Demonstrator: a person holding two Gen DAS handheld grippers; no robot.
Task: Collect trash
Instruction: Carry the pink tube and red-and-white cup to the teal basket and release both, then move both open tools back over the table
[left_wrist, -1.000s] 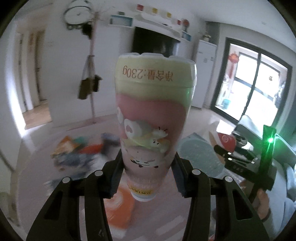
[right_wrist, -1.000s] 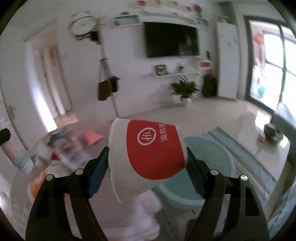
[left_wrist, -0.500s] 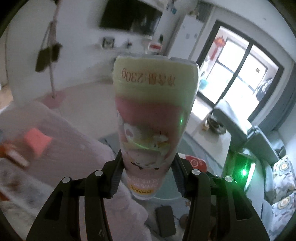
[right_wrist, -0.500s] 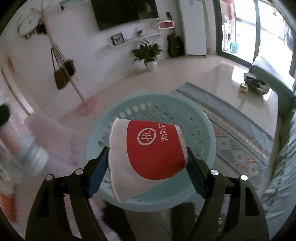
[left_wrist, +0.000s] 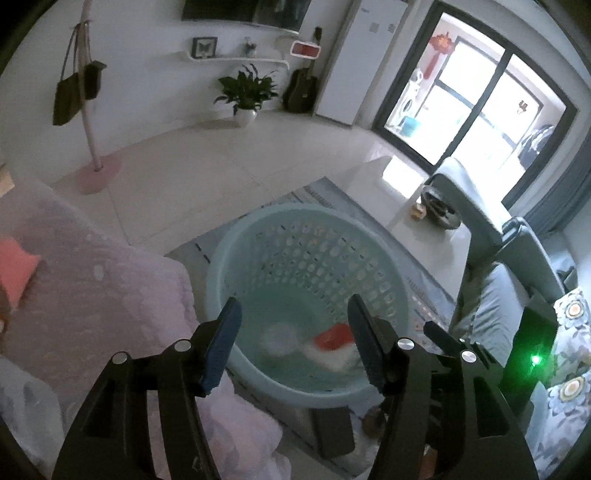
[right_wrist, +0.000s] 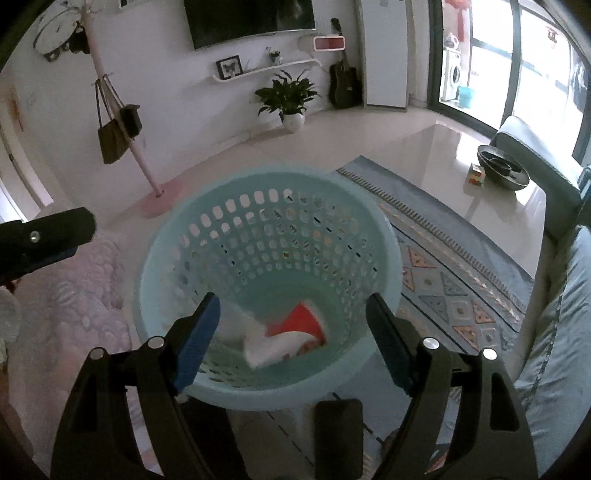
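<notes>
A light teal perforated basket (left_wrist: 236, 258) (right_wrist: 384, 251) stands on the floor below both grippers. Inside it lie the red-and-white paper cup (left_wrist: 332, 338) (right_wrist: 299, 325) and the blurred pale bottle (left_wrist: 279, 338); a blurred white shape (right_wrist: 266, 349) in the right wrist view lies by the cup. My left gripper (left_wrist: 295, 343) is open and empty over the basket's near rim. My right gripper (right_wrist: 293, 339) is open and empty over the basket. The left gripper also shows at the left edge of the right wrist view (right_wrist: 40, 236).
A table with a pink patterned cloth (left_wrist: 85, 295) (right_wrist: 66, 295) lies left of the basket, with a pink item (left_wrist: 14, 269) on it. A patterned rug (right_wrist: 461, 266), a grey sofa (left_wrist: 509, 295) and a low white table (right_wrist: 480, 184) lie to the right. A coat stand (right_wrist: 122, 122) stands behind.
Both grippers swung from the table to above the basket and opened. The bottle left the left gripper and the red-and-white cup left the right gripper; both now lie in the basket.
</notes>
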